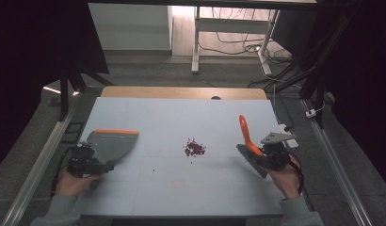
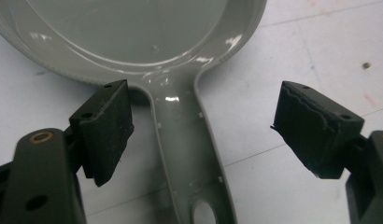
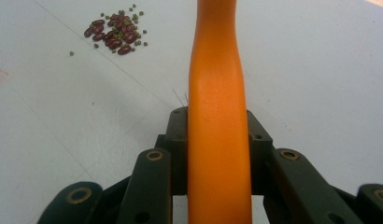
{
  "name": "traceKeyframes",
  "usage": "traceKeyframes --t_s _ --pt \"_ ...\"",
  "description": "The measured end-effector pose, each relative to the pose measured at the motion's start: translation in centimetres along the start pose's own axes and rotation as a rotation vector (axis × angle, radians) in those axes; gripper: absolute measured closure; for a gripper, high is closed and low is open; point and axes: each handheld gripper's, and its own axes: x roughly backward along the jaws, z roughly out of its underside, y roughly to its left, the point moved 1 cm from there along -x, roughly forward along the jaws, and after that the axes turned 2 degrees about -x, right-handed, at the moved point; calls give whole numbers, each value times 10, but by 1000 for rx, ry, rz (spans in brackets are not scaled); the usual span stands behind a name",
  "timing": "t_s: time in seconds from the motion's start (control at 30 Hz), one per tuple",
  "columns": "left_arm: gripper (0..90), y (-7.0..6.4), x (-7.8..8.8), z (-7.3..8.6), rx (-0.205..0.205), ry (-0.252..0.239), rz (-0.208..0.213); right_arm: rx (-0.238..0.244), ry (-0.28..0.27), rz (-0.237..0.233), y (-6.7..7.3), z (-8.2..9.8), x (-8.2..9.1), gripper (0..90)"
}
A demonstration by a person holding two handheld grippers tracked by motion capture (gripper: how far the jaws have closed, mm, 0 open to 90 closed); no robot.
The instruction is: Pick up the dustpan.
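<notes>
Brush gripped, dustpan straddled, spilled beans between.

Right gripper (image 1: 269, 155) clamps the brush (image 3: 217, 140) handle, presumably for sweeping the beans (image 1: 194, 148) mid-table; left gripper (image 2: 222, 135), jaws wide, flanks the dustpan (image 1: 111, 143) handle without touching, apparently about to grasp.

A: Dustpan (image 2: 133, 32)?
B: Grey plastic, glossy, smooth, bright glints along the rim and handle.
A: Brush handle (image 3: 217, 140)?
B: Orange plastic, matt, faintly grainy.
A: Left gripper (image 2: 201, 135) pads?
B: Black, matt, rubbery look, rough chipped edges.
A: Table (image 3: 320, 70)?
B: Pale, matt, smooth, faint lines. Wood strip at the far edge.
A: Beans (image 3: 116, 33)?
B: Dark red, slightly shiny.
</notes>
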Motion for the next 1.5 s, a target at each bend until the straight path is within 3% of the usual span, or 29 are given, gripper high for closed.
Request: traceKeyframes --t_s 0.37,0.57,0.77,1.13,1.5 --pt "210 3 0 6 38 2 -8 7 6 2 0 1 -2 702" --pt "222 8 -11 8 55 29 9 7 11 3 0 1 -2 702" --pt "257 12 -22 8 82 23 26 8 15 2 1 1 -3 701" --pt "429 17 -23 6 101 -23 42 4 10 8 0 2 -3 702" --pt "578 17 -23 5 101 -31 49 5 13 10 0 2 -3 702"
